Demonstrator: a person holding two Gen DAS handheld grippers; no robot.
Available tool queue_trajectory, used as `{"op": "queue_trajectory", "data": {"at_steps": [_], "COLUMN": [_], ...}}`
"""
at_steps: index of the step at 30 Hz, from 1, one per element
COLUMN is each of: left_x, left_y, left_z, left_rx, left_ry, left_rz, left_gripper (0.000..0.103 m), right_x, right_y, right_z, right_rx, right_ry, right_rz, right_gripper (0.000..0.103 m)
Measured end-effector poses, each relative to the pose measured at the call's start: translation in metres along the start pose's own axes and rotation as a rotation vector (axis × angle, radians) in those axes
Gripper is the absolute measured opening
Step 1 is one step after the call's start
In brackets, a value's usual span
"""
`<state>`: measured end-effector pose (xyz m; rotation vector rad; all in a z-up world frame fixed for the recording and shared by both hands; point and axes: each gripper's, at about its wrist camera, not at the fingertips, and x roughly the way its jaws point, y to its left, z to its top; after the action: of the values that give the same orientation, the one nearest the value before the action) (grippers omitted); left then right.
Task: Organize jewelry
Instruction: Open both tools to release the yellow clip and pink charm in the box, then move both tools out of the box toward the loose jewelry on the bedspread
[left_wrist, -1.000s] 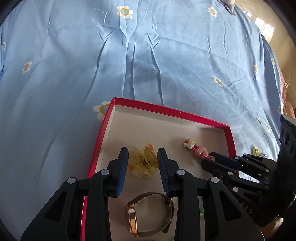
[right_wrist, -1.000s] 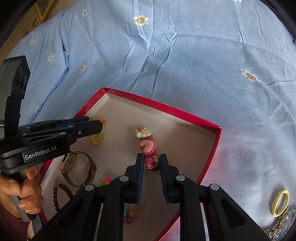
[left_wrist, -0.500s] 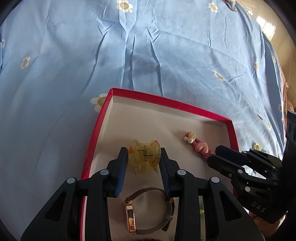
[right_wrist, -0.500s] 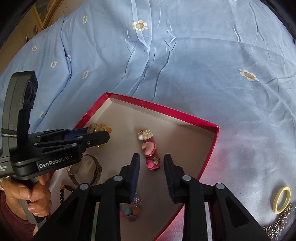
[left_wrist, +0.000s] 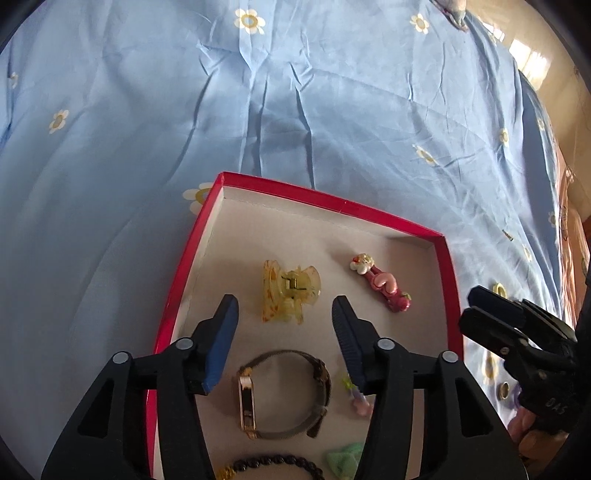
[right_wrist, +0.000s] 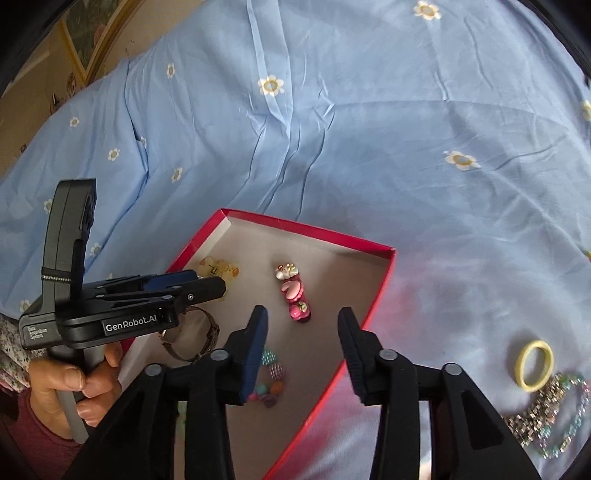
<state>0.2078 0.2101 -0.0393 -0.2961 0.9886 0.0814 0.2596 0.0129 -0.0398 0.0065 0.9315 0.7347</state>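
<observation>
Nearest us in the left wrist view, the left gripper (left_wrist: 284, 314) has its jaws spread wide w/ nothing between the pads; under it, inside the red box (left_wrist: 192, 254), we see a black bead bracelet (left_wrist: 273, 463) at the bottom edge, a green piece (left_wrist: 345, 456) beside it, then a mesh-band watch (left_wrist: 280, 395) lying on its side between the two fingers. Just past the fingertips lies the yellow claw clip (left_wrist: 290, 291), free of both pads, and to its right, apart from it, the pink hair clip (left_wrist: 380, 282) w/ a small white figure at its far end. In the right wrist view the right gripper (right_wrist: 303, 325) is also wide open & empty, hovering over the box's right wall; a beaded bracelet w/ colored beads (right_wrist: 269, 376) is partly hidden behind its left finger. Outside the box on the right, resting on the sheet, we see a yellow hair tie (right_wrist: 535, 365) and, touching it on the near side, a sparkly chain (right_wrist: 550, 417). The left tool cuts across the box's left corner and covers part of the watch; a hand (right_wrist: 74, 380) grips its handle. On its side we read "GenRobot.AI"; smaller print below is too small to read. Farthest, a wrinkled blue sheet w/ daisies (left_wrist: 295, 110) lies under it all.
</observation>
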Motion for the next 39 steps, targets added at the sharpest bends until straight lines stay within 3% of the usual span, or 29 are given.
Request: {"op": "queue_trajectory", "data": {"at_steps": [5, 12, 39], "left_x": [-0.017, -0.040, -0.055], "left_y": [0.001, -0.014, -0.136], "left_z": [-0.011, -0.024, -0.060], "left_rx": [-0.053, -0.052, 0.122], "left_ry": [-0.026, -0.047, 0.000], "left_rz": [-0.028, -0.067, -0.193], "left_gripper": [0.054, 0.057, 0.060], "right_x": [-0.020, -0.046, -0.151], "right_y": [-0.005, -0.018, -0.107], "right_z": [-0.006, -0.021, -0.087], "right_rx": [0.027, 0.060, 0.217], "right_ry": [-0.031, -0.056, -0.131], "right_rz": [-0.004, -0.026, -0.175], "right_gripper": [0.047, 0.051, 0.056]}}
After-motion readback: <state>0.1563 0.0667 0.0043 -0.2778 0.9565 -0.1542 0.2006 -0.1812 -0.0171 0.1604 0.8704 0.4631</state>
